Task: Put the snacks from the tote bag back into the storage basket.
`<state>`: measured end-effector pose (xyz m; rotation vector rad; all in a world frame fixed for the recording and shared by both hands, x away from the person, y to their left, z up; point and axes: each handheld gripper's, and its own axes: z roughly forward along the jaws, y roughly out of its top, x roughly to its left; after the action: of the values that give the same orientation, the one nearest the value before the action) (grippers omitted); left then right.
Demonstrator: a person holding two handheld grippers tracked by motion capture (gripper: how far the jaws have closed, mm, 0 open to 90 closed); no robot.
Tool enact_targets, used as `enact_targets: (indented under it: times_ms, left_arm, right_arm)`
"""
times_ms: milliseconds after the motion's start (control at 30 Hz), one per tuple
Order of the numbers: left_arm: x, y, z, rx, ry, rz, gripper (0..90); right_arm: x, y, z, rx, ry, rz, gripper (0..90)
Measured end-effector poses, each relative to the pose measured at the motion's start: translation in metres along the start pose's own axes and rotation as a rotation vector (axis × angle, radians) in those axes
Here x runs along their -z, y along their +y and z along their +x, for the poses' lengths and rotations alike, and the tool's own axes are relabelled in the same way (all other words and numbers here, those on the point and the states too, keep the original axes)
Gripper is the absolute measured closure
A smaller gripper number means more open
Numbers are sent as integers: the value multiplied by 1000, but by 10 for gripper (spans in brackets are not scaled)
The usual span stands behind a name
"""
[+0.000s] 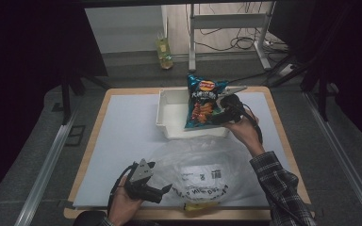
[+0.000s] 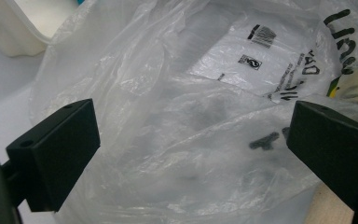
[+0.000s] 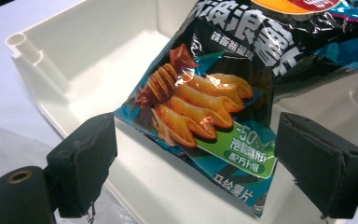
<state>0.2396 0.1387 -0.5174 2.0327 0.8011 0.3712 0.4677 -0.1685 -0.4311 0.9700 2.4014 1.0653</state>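
Observation:
A blue and black chip bag [image 1: 202,101] stands tilted in the white bin [image 1: 172,110] at the far middle of the table. My right gripper [image 1: 218,115] is at the bag's right side. In the right gripper view the chip bag [image 3: 205,107] leans over the white bin [image 3: 74,60] between the wide-apart jaws of my right gripper [image 3: 196,163], and the pads stand clear of it. A crumpled clear plastic bag [image 1: 202,165] with black print lies near the front edge. My left gripper [image 1: 165,189] is open at its left end, with the plastic bag [image 2: 177,116] just beyond my left gripper [image 2: 191,154].
A white mat [image 1: 122,132] covers most of the wooden table [image 1: 283,127]. A yellow bottle [image 1: 164,52] stands on the floor beyond the table, near a metal desk frame [image 1: 226,21] and cables. Something yellow [image 1: 195,206] shows through the plastic bag at the front edge.

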Motion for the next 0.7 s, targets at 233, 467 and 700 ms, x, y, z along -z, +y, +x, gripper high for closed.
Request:
enact_targets:
  times_ms: [233, 467, 700]
  left_arm:
    - [1, 0, 1, 7, -3, -2, 20]
    - [1, 0, 0, -3, -6, -9, 17]
    - [0, 0, -2, -34, -9, -14, 17]
  right_arm:
    - [4, -2, 6, 7, 12, -9, 120]
    - [8, -6, 10, 23, 17, -17, 112]
    - [12, -11, 13, 35, 21, -32, 105]
